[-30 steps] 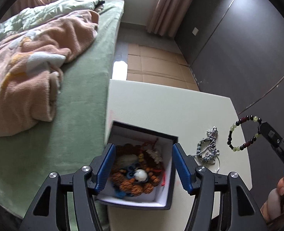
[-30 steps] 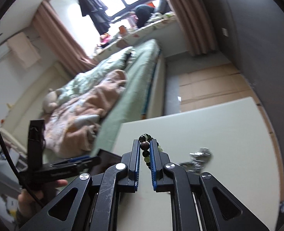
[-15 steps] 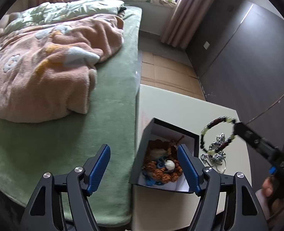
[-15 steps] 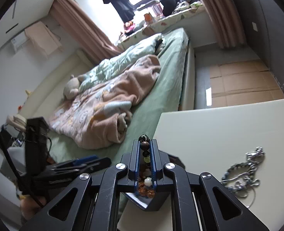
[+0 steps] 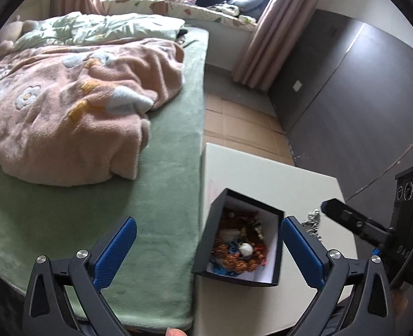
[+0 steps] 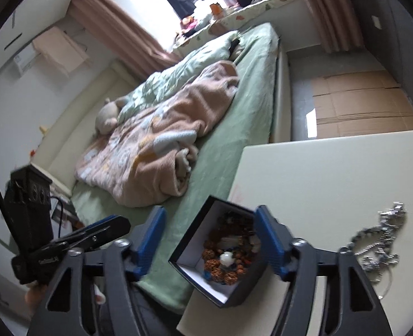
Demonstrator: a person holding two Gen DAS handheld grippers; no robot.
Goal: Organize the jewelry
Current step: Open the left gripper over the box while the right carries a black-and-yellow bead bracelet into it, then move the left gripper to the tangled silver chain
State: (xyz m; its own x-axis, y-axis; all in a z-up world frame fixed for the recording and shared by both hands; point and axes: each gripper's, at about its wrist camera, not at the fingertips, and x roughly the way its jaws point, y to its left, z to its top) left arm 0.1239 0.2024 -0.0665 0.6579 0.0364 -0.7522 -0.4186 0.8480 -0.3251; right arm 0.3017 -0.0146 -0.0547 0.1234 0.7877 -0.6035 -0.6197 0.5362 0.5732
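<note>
Black card walls and a white lining make the box [image 6: 236, 294], which sits at the table's [image 6: 332, 173] corner nearest the bed [image 5: 161, 196], one edge hanging a little past the table edge. Inside it lies a heap of brown, blue and white beads [image 6: 229, 257]. The dark-and-pale bead bracelet that the right claw [image 6: 210, 245] carried a second ago is no longer between its pads; I judge it has dropped into the box and is lost among the heap, though I cannot pick it out.

That claw's jaws have just been opening and now stand apart with nothing between them, poised over the box. The left claw [image 5: 208, 247] has also just been opening; a second ago its pads bracketed the box, and now it is released and drawn back, one pad on the bed side of the box and one on the far side, touching neither wall.

Beyond the box, away from the bed, a silver chain [image 6: 380, 240] lies loose on the table. By my reading one piece is stowed, and the chain is what is left to collect.
</note>
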